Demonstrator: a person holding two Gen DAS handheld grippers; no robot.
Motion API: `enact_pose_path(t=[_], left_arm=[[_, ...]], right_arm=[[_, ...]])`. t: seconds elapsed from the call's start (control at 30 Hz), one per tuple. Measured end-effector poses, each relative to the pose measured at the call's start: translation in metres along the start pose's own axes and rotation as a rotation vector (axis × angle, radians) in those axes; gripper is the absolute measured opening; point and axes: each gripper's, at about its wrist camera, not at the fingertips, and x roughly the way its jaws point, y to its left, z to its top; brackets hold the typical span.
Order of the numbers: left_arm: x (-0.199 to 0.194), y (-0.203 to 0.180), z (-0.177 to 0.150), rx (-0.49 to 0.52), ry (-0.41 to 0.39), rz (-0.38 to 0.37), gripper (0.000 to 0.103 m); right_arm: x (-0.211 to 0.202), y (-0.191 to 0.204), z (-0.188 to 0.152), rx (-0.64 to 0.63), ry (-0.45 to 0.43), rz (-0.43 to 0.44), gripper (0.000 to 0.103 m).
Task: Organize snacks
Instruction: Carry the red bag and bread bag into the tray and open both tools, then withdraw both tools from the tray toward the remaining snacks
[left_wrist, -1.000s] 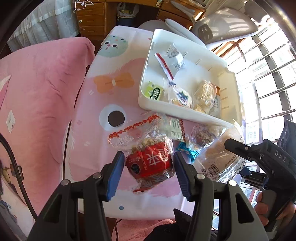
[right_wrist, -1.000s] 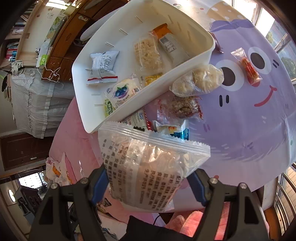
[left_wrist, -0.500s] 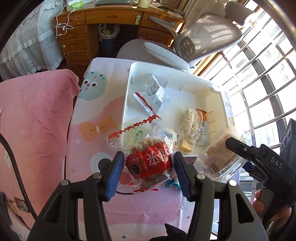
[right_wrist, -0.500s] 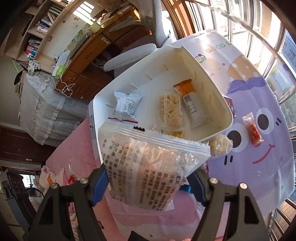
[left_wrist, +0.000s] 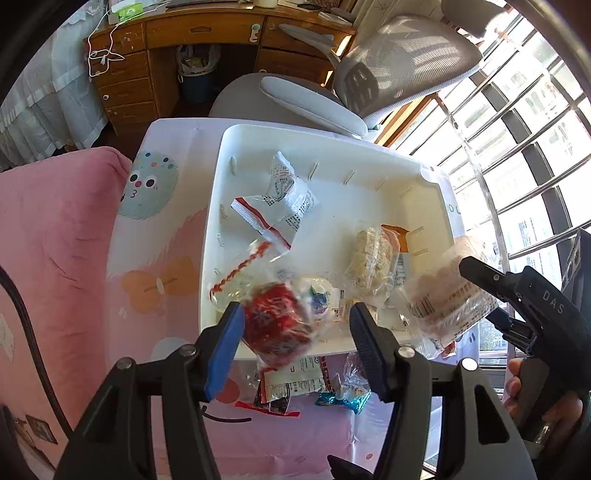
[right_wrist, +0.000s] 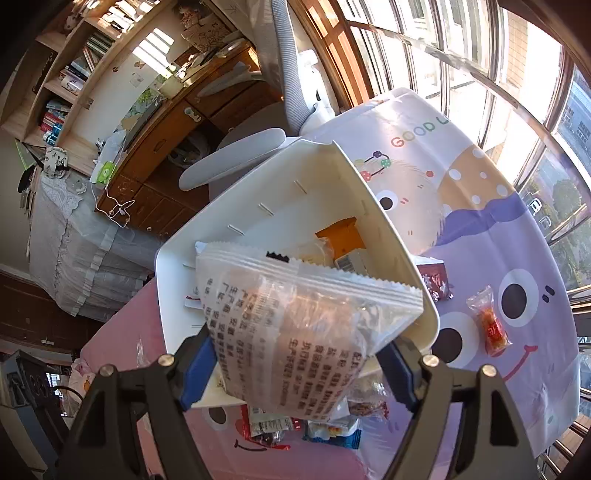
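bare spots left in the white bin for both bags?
White bin: the far right floor is bare, between the white-and-red packet, the rice-cake pack and the far wall. The near edge is crowded with packets.

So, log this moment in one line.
left gripper just opening, red snack between; right gripper just opening, clear packet between; over white bin

The white bin (left_wrist: 218, 206) looks like smooth, faintly glossy plastic, and the snack packets (left_wrist: 288, 199) in it are crinkly, shiny clear film. The printed cloth (right_wrist: 498, 236) on the counter looks matt; the far desk (left_wrist: 207, 33) is varnished wood.
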Motion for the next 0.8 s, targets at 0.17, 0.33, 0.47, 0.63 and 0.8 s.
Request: enact_pose_path(t=[0.17,0.33,0.47,0.63,0.8], left_arm=[[0.0,-0.004,-0.001,-0.002,0.005,-0.017,0.083],[-0.006,-0.004,-0.006,-0.004,0.005,-0.026,0.086],[-0.014,-0.001,-0.015,-0.004,-0.004,-0.041,0.086],[-0.022,0.002,-0.034,0.011,-0.007,-0.076,0.086],[-0.028,0.003,-0.059,0.035,-0.014,-0.114,0.086]], right_arm=[[0.001,-0.006,0.001,0.008,0.011,-0.001,0.083],[-0.009,-0.011,-0.006,0.037,0.001,0.012,0.083],[-0.021,-0.015,-0.016,0.046,-0.024,0.01,0.083],[-0.036,-0.022,-0.039,0.067,-0.047,-0.009,0.083],[-0.046,-0.038,-0.068,0.073,-0.061,-0.046,0.083]])
